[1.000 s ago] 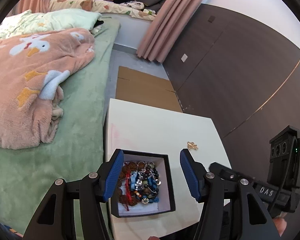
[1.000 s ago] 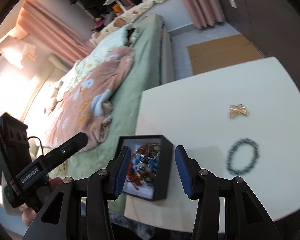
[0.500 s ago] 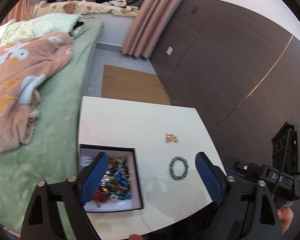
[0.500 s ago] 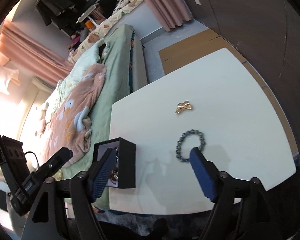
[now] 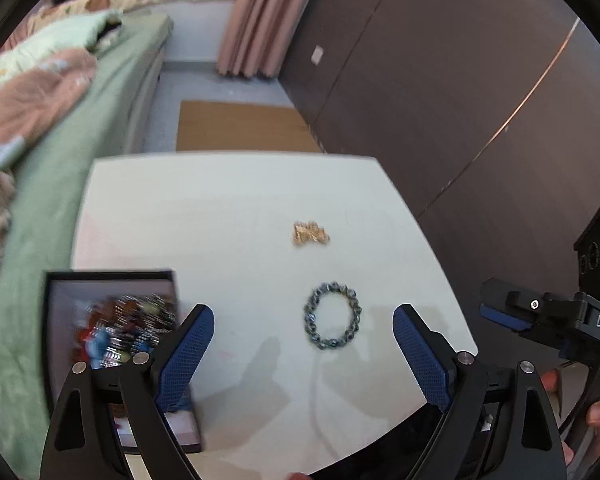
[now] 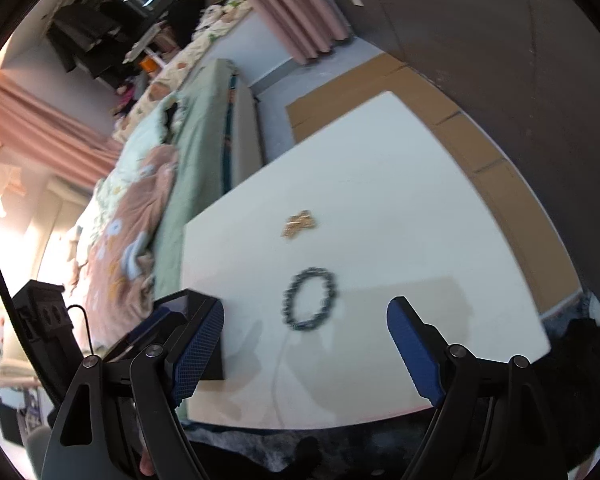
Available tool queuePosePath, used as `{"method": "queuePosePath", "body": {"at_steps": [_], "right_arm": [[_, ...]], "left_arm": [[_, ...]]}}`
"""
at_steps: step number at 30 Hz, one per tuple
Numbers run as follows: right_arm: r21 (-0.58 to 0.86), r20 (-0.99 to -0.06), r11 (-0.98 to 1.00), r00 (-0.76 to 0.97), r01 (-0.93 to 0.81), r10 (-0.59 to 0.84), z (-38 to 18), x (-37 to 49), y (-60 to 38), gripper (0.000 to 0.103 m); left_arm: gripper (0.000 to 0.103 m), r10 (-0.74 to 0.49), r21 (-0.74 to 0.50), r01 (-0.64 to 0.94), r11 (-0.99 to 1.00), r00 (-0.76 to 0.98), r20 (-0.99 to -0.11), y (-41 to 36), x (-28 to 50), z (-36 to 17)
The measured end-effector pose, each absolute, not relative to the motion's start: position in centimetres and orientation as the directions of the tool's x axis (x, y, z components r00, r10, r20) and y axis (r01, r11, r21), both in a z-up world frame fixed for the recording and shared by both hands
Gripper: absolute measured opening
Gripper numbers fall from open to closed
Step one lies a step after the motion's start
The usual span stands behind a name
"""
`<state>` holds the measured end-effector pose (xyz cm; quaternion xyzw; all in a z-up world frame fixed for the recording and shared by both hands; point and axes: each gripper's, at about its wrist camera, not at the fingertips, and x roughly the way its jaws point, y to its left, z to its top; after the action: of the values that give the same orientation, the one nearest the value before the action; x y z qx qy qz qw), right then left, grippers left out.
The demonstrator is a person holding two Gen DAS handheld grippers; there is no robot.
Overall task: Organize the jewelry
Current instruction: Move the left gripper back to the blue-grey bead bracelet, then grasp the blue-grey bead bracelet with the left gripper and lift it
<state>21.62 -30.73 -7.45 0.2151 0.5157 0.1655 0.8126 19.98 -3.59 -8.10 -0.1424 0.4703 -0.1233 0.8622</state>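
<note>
Bed: at far left a green bedspread runs along the table's edge, with a pink patterned blanket bunched on top.
Jewelry box: my black box sits at the table's near left corner, white inside, heaped with mixed beads, blurred; my left claw's left finger overlaps it.
Table: a white top, mostly bare.
My left claw: spread wide, nothing between the blue pads, poised over the table's near edge.
Bead bracelet: the dark ring lies flat on the table, ahead of both claws' gaps, apart from the pads.
Gold piece: a small gold ornament lies just beyond the bracelet, apart from it.
My right claw: jaws opening, nothing between them; the bracelet lies just ahead.
Floor: flat brown cardboard beyond the table.
Room: pink curtain, then dark wall panels at right.
Writing: only "DA" on the other gripper's body.
</note>
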Motion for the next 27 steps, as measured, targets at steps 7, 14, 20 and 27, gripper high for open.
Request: {"method": "queuePosePath", "body": {"at_steps": [7, 14, 20, 27], "right_arm": [[0.523, -0.781, 0.852, 0.410, 0.016, 0.472, -9.0, 22.9, -33.9, 0.084], [0.512, -0.805, 0.856, 0.392, 0.077, 0.446, -11.0, 24.5, -35.9, 0.084], [0.496, -0.813, 0.868, 0.366, 0.027, 0.454, -11.2, 24.9, -35.1, 0.084], [0.467, -0.830, 0.884, 0.347, 0.002, 0.437, -11.5, 25.3, -34.5, 0.084]], "left_arm": [[0.084, -0.301, -0.270, 0.136, 0.953, 0.499, -0.813, -6.9, 21.6, -10.0], [0.057, -0.244, -0.215, 0.115, 0.970, 0.423, -0.873, -8.5, 23.3, -13.6], [0.049, -0.153, -0.103, 0.137, 0.985, 0.434, -0.888, -10.2, 23.6, -15.0], [0.009, -0.134, -0.089, 0.119, 0.989, 0.448, -0.884, -9.2, 23.4, -15.0]]}}
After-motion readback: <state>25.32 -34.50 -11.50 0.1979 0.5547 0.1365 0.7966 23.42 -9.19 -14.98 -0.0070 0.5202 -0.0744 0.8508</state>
